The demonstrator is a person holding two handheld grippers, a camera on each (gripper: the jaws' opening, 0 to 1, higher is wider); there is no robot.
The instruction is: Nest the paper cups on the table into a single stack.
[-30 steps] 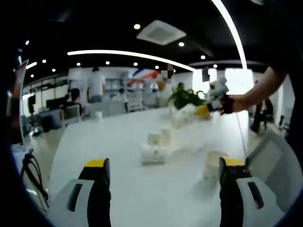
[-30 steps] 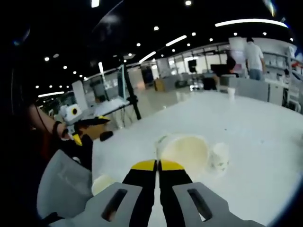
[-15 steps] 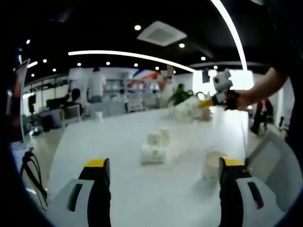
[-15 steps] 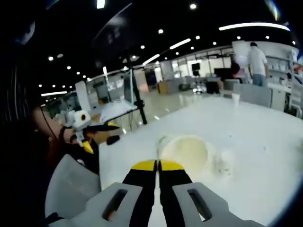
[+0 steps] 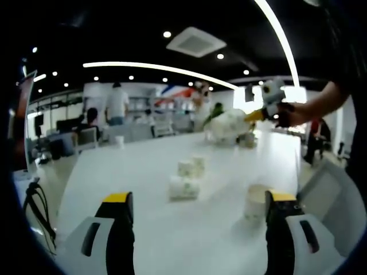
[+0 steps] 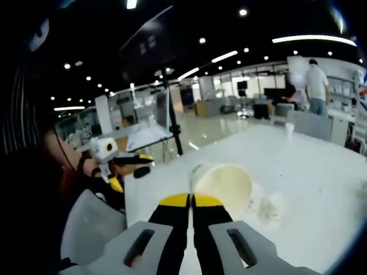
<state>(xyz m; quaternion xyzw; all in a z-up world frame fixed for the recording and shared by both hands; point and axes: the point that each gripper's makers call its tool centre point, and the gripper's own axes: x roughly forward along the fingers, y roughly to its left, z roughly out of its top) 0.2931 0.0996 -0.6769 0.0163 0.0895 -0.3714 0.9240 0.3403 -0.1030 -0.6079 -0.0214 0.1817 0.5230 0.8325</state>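
In the left gripper view, the left gripper (image 5: 195, 209) with its yellow-tipped black jaws is hovering over the large white table (image 5: 143, 172), its jaws standing wide apart with nothing between them. A single upright white paper cup (image 5: 256, 201) is standing on the table just inside the right-hand jaw, though whether it is touching that jaw cannot be told. Farther out near the middle of the table, a small cluster of white paper cups (image 5: 187, 179) is sitting, some nearer and some just behind. Beyond them, the right gripper (image 5: 256, 116) is coming in from the right, held in a person's hand (image 5: 292, 115), and it is carrying a pale paper cup (image 5: 228, 125) up in the air above the far part of the table. People are standing and sitting in the bright office at the back.

In the right gripper view, the right gripper (image 6: 191, 201) is showing its yellow-tipped jaws pressed together on the rim of a wide-mouthed cream paper cup (image 6: 222, 186), whose open mouth is facing the camera. The cup is hanging above the white table (image 6: 309, 166). At the left, the left gripper (image 6: 139, 164) is being held in a person's hand (image 6: 89, 167) near the table's edge.
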